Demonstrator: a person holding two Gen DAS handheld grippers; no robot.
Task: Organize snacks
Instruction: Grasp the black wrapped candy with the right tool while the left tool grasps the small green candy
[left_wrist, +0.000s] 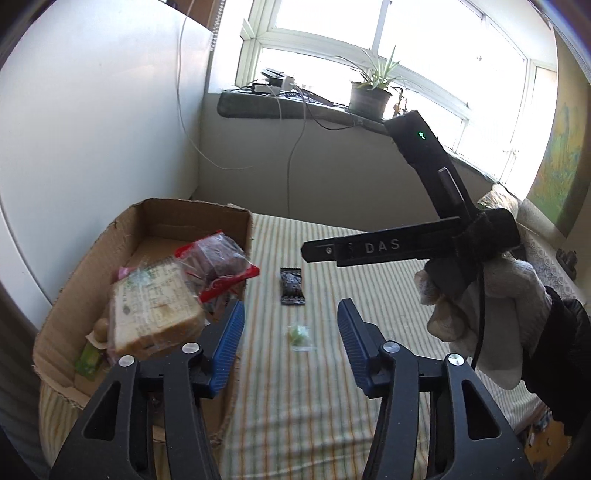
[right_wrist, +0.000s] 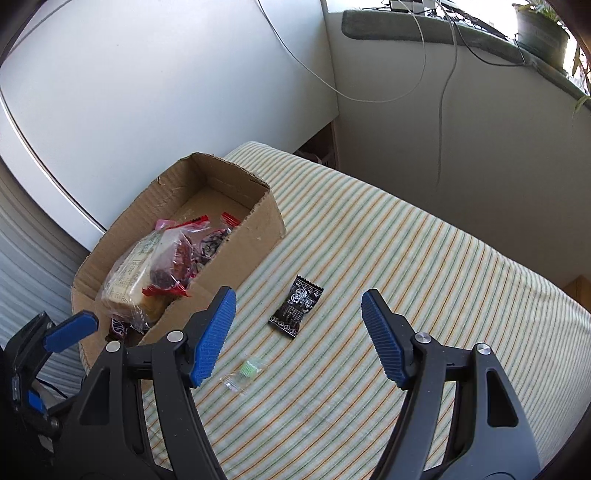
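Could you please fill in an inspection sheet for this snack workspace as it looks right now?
Surface: striped cloth, bare apart from two snacks.
Job's things: cardboard box holds wrapped bread and red packets; black sachet and small green candy lie outside it.
Clutter: nothing seen.
Grippers: left gripper and right gripper open, empty.
Cables: white cables hang from the sill.
Surroundings: potted plant, window, white panel.

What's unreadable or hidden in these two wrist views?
- Box bottom, both views: covered by the bread bag and red packets.
- Bar wrapper, right view: half hidden behind the box wall.
- Black packet print: too small to read.
- Green candy: blurred in its clear wrap.
- Left claw, right view: cut by the edge.
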